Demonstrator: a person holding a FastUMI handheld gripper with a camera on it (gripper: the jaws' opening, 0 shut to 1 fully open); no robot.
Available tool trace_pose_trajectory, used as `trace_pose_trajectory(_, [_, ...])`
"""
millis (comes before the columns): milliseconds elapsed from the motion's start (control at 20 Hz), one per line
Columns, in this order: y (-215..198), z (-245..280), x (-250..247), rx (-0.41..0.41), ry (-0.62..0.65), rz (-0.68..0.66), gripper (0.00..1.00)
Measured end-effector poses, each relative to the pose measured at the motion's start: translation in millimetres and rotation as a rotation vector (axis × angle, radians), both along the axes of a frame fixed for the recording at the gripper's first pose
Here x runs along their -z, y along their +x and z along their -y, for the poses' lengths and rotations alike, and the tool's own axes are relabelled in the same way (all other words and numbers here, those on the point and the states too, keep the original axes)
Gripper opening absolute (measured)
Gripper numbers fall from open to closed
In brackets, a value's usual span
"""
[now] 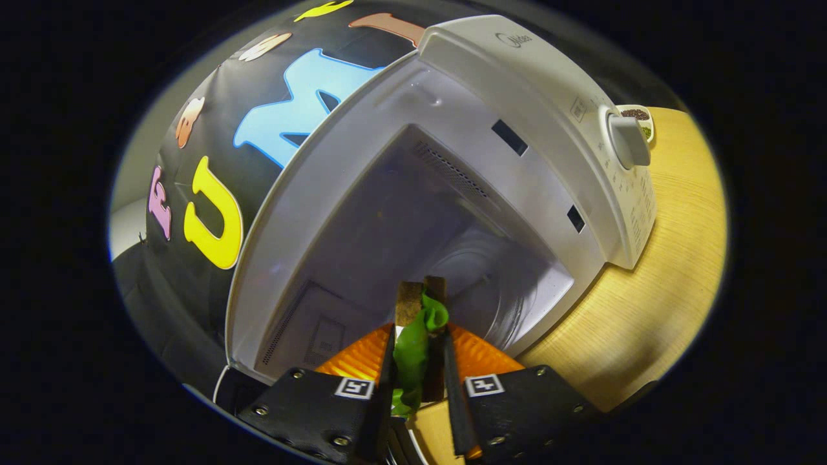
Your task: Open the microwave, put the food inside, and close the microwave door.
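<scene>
A white microwave [517,84] stands on the wooden table [652,303] with its cavity [413,226] open toward me. The view is tilted. A glass turntable [481,271] shows on the cavity floor, beyond the fingers. My gripper [420,310] is shut on the food [413,352], a sandwich of two brown bread slices with green lettuce hanging out between them. The sandwich stands on edge between the fingers, at the mouth of the cavity and above its front sill.
The control panel with a large knob [628,139] sits to the right of the cavity. Behind the microwave, a small white dish [639,119] with dark and green bits rests on the table. Black booth cloth [194,194] hangs to the left.
</scene>
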State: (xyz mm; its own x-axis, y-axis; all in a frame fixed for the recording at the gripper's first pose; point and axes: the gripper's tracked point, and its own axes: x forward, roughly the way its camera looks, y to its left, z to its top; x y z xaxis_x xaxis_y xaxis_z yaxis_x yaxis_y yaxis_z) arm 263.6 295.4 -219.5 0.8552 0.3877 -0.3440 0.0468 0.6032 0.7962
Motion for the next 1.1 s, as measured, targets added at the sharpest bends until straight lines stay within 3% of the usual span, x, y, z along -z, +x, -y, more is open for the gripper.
trace_pose_trajectory(200, [-0.9,13.6,16.7,0.004,-0.137,-0.031,0.58])
trace_pose_trajectory(300, [-5.3,22.2,22.1,-0.005,-0.221,-0.028,0.80])
trace_pose_trajectory(350, [-6.2,27.4,20.0,-0.001,-0.255,-0.015,0.95])
trace_pose_trajectory(500, [-9.7,48.2,2.9,0.030,-0.347,0.033,0.97])
trace_pose_trajectory(650, [-27.0,57.5,-18.1,0.006,-0.390,0.075,0.97])
trace_pose_trajectory(1100, [-124.0,82.6,-95.5,-0.051,-0.555,0.260,0.97])
